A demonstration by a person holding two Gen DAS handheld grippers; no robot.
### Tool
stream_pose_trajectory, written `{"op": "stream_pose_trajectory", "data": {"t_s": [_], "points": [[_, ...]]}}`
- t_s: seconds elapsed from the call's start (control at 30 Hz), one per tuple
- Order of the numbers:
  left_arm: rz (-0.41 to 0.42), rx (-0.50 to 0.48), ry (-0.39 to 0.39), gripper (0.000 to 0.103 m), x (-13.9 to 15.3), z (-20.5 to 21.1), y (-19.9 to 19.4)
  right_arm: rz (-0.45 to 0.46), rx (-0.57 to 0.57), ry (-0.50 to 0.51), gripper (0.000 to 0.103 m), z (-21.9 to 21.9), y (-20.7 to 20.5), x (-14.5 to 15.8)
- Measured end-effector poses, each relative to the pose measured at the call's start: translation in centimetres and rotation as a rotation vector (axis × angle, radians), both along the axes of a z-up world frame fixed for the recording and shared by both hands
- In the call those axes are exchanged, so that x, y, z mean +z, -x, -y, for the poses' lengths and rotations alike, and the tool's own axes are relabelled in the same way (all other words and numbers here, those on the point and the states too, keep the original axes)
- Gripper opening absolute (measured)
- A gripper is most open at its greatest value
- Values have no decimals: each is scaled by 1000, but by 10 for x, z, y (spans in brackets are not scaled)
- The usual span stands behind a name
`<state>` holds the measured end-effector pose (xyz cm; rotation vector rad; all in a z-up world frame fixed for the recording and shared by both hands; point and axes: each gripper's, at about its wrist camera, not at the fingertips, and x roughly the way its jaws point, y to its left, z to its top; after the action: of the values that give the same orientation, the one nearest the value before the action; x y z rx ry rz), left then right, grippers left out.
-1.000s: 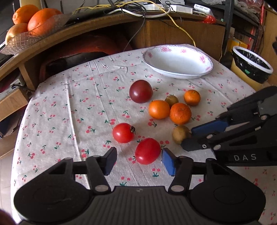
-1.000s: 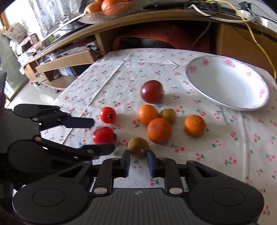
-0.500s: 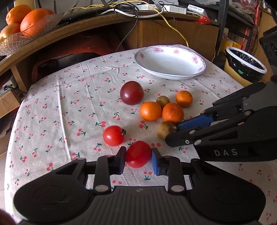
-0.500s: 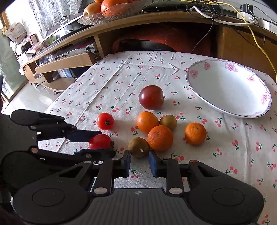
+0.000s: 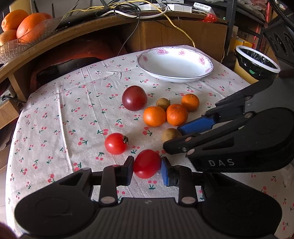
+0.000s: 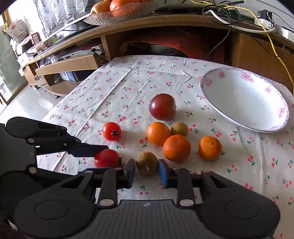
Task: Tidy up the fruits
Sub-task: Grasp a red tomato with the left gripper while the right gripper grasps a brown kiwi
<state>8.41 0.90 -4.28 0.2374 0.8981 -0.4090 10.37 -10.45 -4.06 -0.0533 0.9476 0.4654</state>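
Note:
My left gripper is shut on a red tomato that sits low on the cherry-print tablecloth. My right gripper is open, its blue pads close on either side of a brown fruit without a clear squeeze. In the left wrist view the right gripper comes in from the right around that brown fruit. Beyond lie a second red tomato, a dark red tomato, three oranges and another brown fruit. The white flowered plate holds nothing.
A glass bowl of oranges stands on the curved wooden shelf behind the table, with cables along it. A bin with a black liner stands off the table's far right. The tablecloth's left half carries no fruit.
My left gripper went from open to shut on the red tomato. My right gripper pushed forward and widened slightly, so the brown fruit now sits between its pads.

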Motion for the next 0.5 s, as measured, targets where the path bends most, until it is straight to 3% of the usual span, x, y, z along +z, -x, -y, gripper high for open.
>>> {"op": "stream_pose_trajectory", "data": {"t_s": [0.5], "points": [[-45, 7, 3, 37, 5, 5, -2, -22, -43, -31, 22, 15, 11, 11]]}}
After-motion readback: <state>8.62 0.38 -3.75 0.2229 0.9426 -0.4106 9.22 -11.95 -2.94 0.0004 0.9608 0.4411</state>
